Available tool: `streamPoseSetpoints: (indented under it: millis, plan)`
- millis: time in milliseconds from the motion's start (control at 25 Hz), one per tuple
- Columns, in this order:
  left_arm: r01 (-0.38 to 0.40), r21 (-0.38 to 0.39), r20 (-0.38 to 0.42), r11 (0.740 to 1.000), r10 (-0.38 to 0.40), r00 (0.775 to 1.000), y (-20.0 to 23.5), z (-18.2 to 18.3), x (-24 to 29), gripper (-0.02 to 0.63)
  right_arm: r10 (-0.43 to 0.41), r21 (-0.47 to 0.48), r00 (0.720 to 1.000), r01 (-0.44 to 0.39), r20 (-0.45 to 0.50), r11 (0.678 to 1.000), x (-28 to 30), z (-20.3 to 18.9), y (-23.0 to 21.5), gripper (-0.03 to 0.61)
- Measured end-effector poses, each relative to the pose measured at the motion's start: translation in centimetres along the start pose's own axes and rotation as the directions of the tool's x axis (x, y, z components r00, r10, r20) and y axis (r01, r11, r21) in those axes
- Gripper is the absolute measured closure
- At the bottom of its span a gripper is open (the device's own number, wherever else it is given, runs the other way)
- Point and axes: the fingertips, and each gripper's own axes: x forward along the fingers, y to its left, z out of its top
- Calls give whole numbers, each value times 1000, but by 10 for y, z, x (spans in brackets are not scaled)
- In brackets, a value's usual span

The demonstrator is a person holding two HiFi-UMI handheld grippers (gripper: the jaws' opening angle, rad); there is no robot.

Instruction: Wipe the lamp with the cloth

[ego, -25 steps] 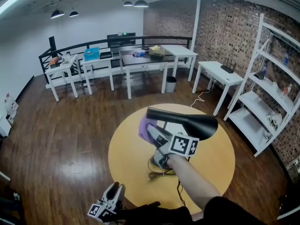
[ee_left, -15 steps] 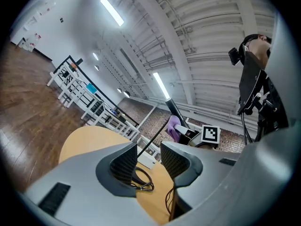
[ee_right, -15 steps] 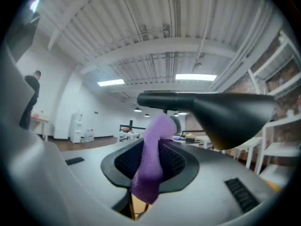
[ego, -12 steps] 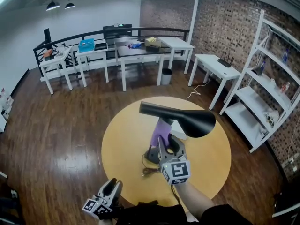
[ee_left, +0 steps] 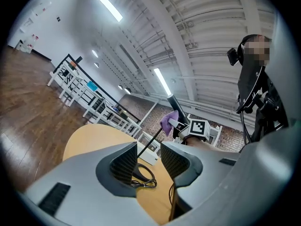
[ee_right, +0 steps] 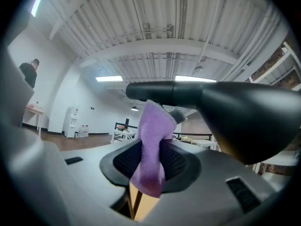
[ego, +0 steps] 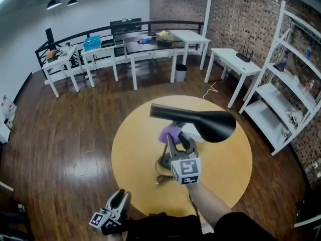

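Right tool [ego: 176,143] pinched cloth [ego: 169,132], jaws had just been opening. Cloth touched underside of lamp [ego: 200,120] on bench [ego: 130,159]. Cloth soft, light: pinch deep. Lamp likely top-heavy: hold low. Left tool [ego: 120,200] spread, empty.

Round yellow table [ego: 131,152] holds lamp [ego: 198,120], cord [ego: 161,177], white box [ego: 193,133]

No word, brand, number or label can be read anywhere. The marker cube [ego: 186,170] on the right gripper [ego: 179,140], over the middle of the round table [ego: 135,154], and the one on the left gripper [ego: 122,197], at the table's near edge, carry only black-and-white square patterns, no letters or digits. Items on the far desks [ego: 150,49] and the shelf unit [ego: 281,109] are too small to show any print.
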Motion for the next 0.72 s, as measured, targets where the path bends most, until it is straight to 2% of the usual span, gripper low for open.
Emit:
streamPoseSetpoints:
  millis: [200,360,560,720]
  plan:
    - [10,-3,-37,1000,-10,999,2,-4,7,462,3,-18,998,-4,-68,1000,1,-28,11,459]
    - [44,14,-90,999,-42,995,-3,-10,26,462,36,-33,989,-42,-144,999,2,-58,18,459]
    - [115,60,-179,992,-103,978,-10,-19,63,462,68,-3,980,-70,-187,998,0,-95,20,459]
    - [162,42,-223,986,-148,963,-22,-21,89,462,102,1,968,-105,-230,994,2,-121,24,459]
